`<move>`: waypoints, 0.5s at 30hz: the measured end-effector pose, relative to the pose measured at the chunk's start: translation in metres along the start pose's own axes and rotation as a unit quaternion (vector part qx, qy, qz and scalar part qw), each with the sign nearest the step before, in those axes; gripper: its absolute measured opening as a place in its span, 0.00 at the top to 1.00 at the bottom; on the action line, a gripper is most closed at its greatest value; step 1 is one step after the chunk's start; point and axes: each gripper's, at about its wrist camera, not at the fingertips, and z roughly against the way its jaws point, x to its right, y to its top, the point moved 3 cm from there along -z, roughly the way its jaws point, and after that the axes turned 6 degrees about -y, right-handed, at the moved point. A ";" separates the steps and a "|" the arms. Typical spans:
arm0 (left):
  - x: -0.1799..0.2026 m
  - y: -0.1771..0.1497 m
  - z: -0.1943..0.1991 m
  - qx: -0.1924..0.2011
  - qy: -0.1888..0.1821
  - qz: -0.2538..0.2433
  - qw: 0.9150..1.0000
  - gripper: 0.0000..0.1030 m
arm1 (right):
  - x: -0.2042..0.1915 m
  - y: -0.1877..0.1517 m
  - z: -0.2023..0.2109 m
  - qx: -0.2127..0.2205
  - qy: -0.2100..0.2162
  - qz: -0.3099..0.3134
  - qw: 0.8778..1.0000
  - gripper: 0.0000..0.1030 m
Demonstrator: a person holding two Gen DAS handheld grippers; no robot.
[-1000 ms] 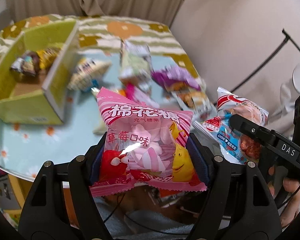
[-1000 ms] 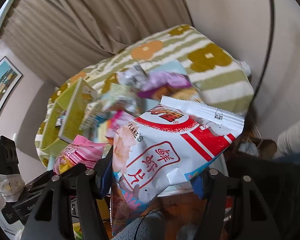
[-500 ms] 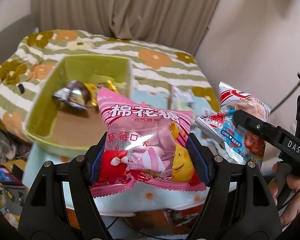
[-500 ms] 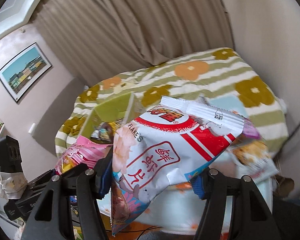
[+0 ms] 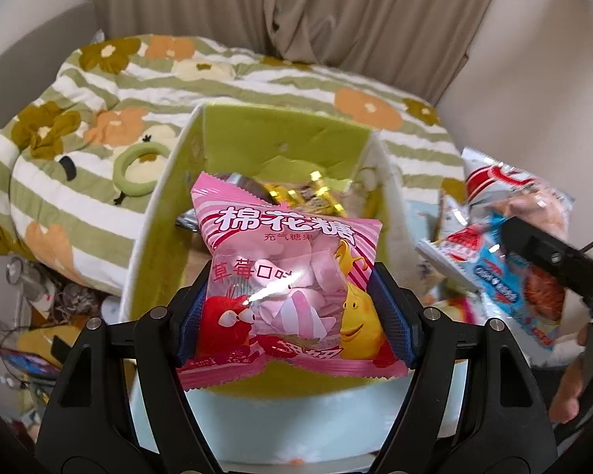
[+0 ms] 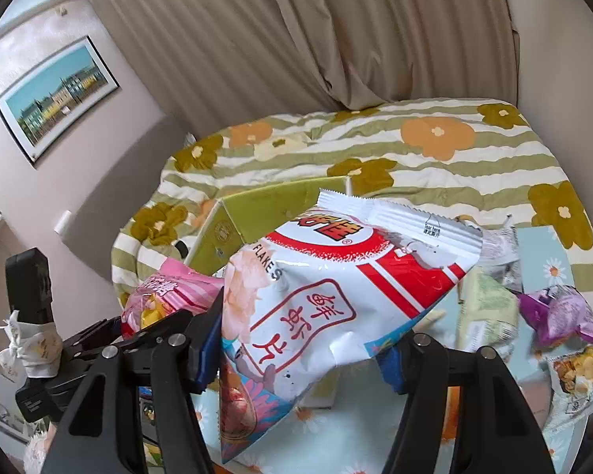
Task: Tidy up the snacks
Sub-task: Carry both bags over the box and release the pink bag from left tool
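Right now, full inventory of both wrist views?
pink marshmallow packet: 1, pink with red and yellow characters, clamped in the left gripper above the box
white and red prawn-flakes bag: 1, clamped in the right gripper
green cardboard box: 1, open, on the table, gold and dark wrapped snacks inside
purple snack packet: 1, on the table, right
pale green packet: 1, beside the purple one
light blue daisy tablecloth: 1
green striped flower blanket: 1, behind the table
framed picture: 1, on the wall
left gripper: black, blue pads
right gripper: black, blue pads
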 end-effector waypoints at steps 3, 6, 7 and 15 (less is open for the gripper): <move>-0.016 0.004 -0.022 -0.019 0.005 -0.014 1.000 0.31 | -0.011 0.004 -0.017 -0.012 -0.012 0.000 1.000 0.42; -0.027 0.006 -0.040 -0.039 0.004 -0.025 0.999 0.22 | -0.020 0.003 -0.034 -0.022 -0.030 0.003 0.999 0.42; -0.031 0.006 -0.046 -0.046 0.007 -0.029 0.999 0.19 | -0.022 0.002 -0.039 -0.026 -0.035 0.003 0.999 0.42; -0.043 -0.004 -0.048 -0.055 0.020 -0.025 0.998 0.07 | -0.034 0.000 -0.058 -0.049 -0.056 0.019 0.997 0.42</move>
